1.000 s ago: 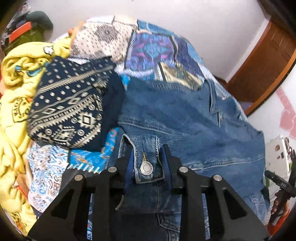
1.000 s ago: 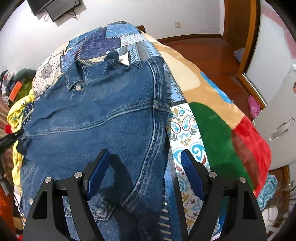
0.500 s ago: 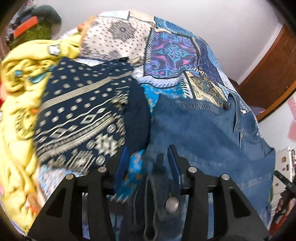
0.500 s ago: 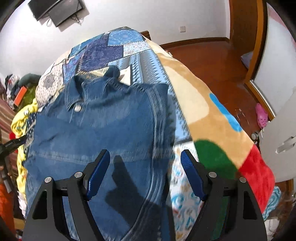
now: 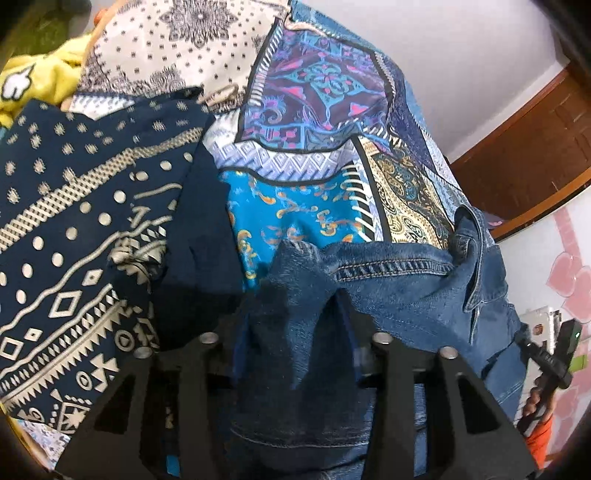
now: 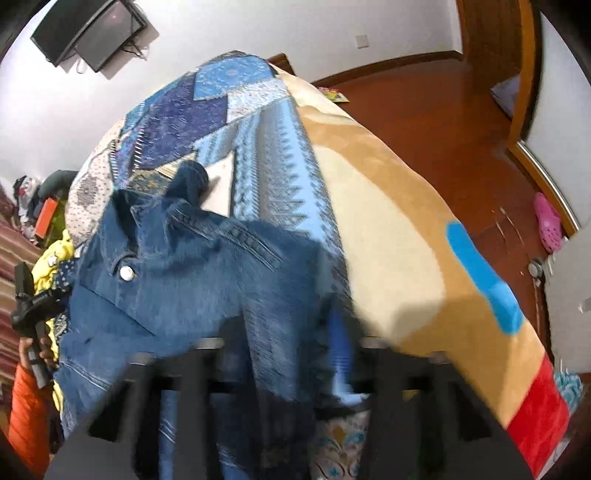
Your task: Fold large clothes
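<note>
On the patchwork bedspread (image 5: pixel 303 206) lies the denim jacket (image 6: pixel 192 280). Both grippers have just been closing: the left gripper (image 5: pixel 295 332) pinches a bunched denim fold, and the right gripper (image 6: pixel 284 332) clamps the jacket's edge, beside the navy patterned garment (image 5: pixel 81 236).

upper left: wall television (image 6: pixel 92 35) | right edge: pink slipper (image 6: pixel 549 222) on wooden floor (image 6: pixel 443 122) | centre: patchwork bedspread (image 5: pixel 317 92) | left: navy patterned cloth (image 5: pixel 74 236) | upper left: yellow garment (image 5: pixel 33 85)
</note>
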